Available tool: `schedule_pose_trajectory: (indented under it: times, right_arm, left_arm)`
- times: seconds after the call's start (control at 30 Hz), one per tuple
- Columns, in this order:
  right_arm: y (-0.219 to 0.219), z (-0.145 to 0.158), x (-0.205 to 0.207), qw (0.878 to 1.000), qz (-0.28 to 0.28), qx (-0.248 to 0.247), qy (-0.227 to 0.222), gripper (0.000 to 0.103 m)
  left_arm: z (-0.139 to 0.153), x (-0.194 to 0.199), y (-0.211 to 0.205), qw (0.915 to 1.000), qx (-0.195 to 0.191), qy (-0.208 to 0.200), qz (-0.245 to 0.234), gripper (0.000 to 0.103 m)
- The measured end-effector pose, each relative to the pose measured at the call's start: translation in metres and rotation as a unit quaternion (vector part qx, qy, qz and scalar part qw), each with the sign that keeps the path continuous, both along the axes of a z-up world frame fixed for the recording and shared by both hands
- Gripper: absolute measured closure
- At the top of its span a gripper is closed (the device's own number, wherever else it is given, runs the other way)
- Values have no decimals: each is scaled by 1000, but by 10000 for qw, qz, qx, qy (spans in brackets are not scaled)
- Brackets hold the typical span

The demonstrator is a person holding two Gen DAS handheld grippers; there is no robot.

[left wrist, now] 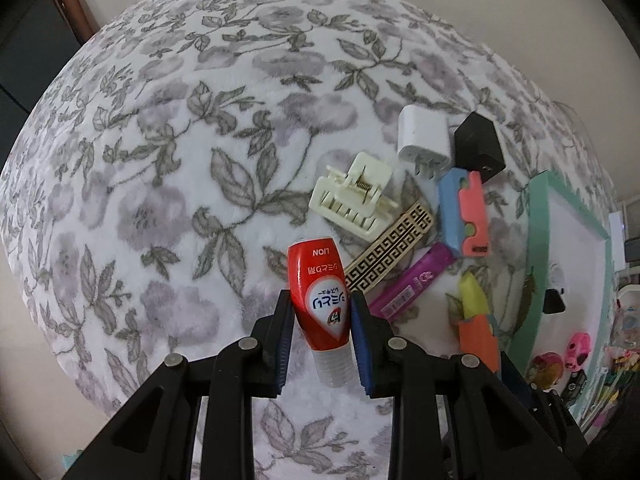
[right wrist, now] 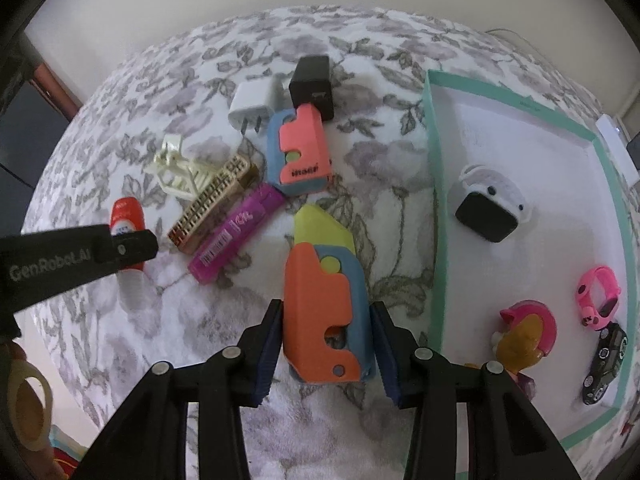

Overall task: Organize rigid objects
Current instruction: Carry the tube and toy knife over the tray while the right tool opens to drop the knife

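Note:
My left gripper [left wrist: 320, 300] is shut on a red squeeze bottle [left wrist: 318, 280] with a clear cap, held just above the floral blanket [left wrist: 160, 160]. In the right wrist view the same bottle [right wrist: 128, 208] shows behind the left gripper's black body [right wrist: 120, 248]. My right gripper [right wrist: 327, 306] has its blue pads against both sides of an orange, blue and yellow toy knife [right wrist: 320, 300], which lies on the blanket. To its right stands a teal-rimmed white tray [right wrist: 438, 200].
A pile sits ahead: white charger [left wrist: 422, 136], black charger [left wrist: 478, 144], cream hair claw [left wrist: 352, 196], gold patterned clip [left wrist: 388, 252], purple case [left wrist: 408, 280], blue-pink toy [left wrist: 464, 212]. The tray holds a smartwatch [right wrist: 486, 212], pink watch [right wrist: 598, 292], toy figure [right wrist: 524, 328] and toy car [right wrist: 604, 360].

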State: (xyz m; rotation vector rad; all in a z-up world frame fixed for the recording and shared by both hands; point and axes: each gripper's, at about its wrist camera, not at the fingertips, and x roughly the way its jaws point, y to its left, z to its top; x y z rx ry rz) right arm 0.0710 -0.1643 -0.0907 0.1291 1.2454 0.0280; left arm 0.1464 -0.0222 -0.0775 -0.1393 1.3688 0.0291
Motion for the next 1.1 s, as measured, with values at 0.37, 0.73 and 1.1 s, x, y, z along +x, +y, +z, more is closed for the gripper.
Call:
schedule_pose_trajectory:
  times: [0.37, 0.73, 1.1]
  right_arm:
    - [-4, 21, -2, 9995, -28, 128, -282, 59]
    - [-8, 38, -4, 9984, -91, 228, -513, 59]
    - [-50, 103, -14, 9852, -616, 368, -1556, 59]
  left_arm:
    - [7, -2, 5, 9999, -100, -69, 96, 74]
    - [22, -8, 3, 9996, -178, -196, 89, 74]
    - [89, -19, -30, 9899, -463, -1272, -410, 74]
